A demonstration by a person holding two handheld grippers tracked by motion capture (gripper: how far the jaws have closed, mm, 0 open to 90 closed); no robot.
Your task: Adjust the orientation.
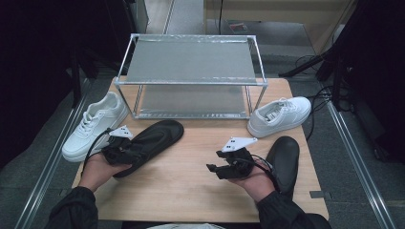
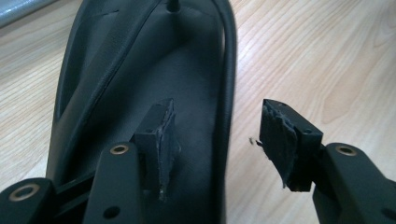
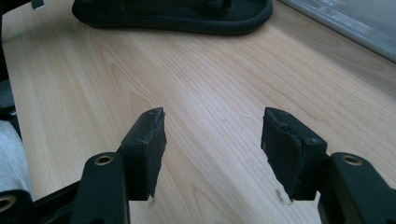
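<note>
A: Where's the black sandal (image 1: 152, 143)?
B: Flat on the worktop (image 1: 191, 191), left of centre, toe toward the shoe rack (image 1: 191, 62). The left tongs (image 1: 125, 149) sit at its heel end.
A: Gripped?
B: No. In the left gripper view the jaws stand spread; one pad (image 2: 161, 140) hangs over the footbed, the other is outside the sandal's (image 2: 140, 84) rim, over bare wood. No pad presses on it.
A: Right tongs (image 1: 217, 169)?
B: Spread too, nothing between them, over bare worktop (image 3: 210, 84) near the front. They point toward the sandal (image 3: 173, 16).
A: Rest?
B: Second black sandal (image 1: 284, 160) just right of the right hand. White sneaker (image 1: 95, 125) at the left edge, another white sneaker (image 1: 279, 116) by the rack's right leg.
</note>
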